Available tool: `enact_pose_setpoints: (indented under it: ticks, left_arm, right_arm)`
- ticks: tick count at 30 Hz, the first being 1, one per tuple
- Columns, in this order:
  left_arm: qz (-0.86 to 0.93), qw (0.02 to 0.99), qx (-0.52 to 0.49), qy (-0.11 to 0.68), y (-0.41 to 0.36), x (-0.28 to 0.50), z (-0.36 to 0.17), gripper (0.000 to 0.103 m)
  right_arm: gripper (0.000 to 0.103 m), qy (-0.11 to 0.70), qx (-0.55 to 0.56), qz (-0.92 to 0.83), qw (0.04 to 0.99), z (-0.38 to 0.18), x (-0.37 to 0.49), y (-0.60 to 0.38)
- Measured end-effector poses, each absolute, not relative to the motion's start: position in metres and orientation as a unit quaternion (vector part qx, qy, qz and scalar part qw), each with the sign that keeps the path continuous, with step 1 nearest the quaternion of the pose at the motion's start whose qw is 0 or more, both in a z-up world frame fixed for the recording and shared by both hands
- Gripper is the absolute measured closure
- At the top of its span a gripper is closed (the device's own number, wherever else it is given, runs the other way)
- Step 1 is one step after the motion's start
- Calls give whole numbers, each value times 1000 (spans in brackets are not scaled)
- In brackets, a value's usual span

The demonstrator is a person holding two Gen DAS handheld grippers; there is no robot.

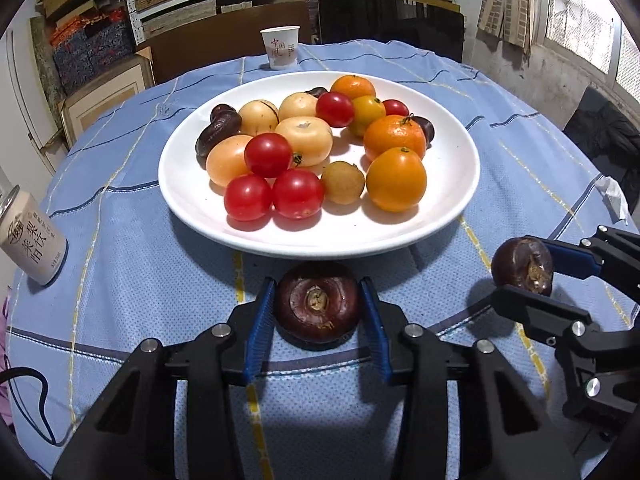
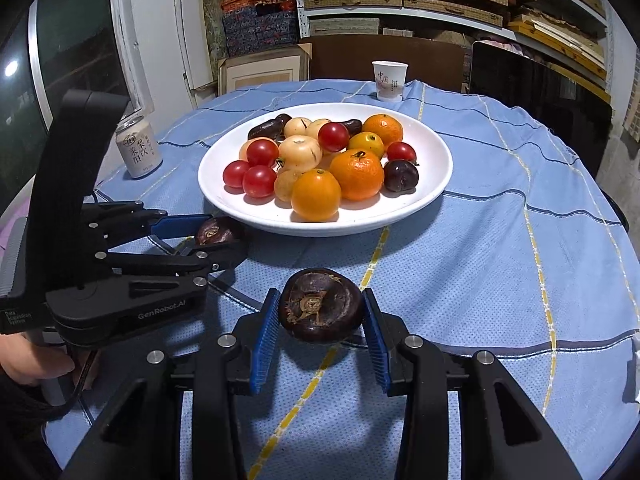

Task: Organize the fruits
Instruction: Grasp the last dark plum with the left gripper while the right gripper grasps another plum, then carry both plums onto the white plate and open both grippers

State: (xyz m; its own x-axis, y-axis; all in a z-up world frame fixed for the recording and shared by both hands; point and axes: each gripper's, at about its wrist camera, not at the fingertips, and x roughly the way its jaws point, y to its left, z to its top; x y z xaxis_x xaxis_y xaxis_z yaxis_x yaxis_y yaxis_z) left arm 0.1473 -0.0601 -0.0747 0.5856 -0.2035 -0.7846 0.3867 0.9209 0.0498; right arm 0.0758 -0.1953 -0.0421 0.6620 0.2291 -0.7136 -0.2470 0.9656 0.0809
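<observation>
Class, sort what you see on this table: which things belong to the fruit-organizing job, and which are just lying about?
Job: left tool gripping a water chestnut; right tool gripping another water chestnut; white plate of fruit.
Lying about: paper cup, drink can, crumpled tissue.

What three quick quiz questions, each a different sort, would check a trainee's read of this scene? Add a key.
1. True or false: each gripper is shut on a dark water chestnut.
2. Which stands farthest behind the white plate? A) paper cup B) drink can C) crumpled tissue
3. Fill in: the plate sits on a ____ checked tablecloth.

Key: 1 true: left gripper holds the left chestnut, right gripper holds the right chestnut. 2 A. 3 blue.
</observation>
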Motion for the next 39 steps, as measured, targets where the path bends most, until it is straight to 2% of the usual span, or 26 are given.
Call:
enact_pose_setpoints:
  ticks: [29, 35, 39]
  left_arm:
    - [-175, 912, 60, 368, -28, 103, -34, 62]
    - [-178, 922, 58, 340, -32, 121, 0, 62]
    - [-181, 923, 62, 335, -45, 151, 18, 62]
  right_arm:
    - [62, 363, 1, 128, 923, -29, 61, -207]
    - [62, 340, -10, 134, 931, 2, 76, -216]
    - [62, 325, -17, 142, 935, 38, 119, -221]
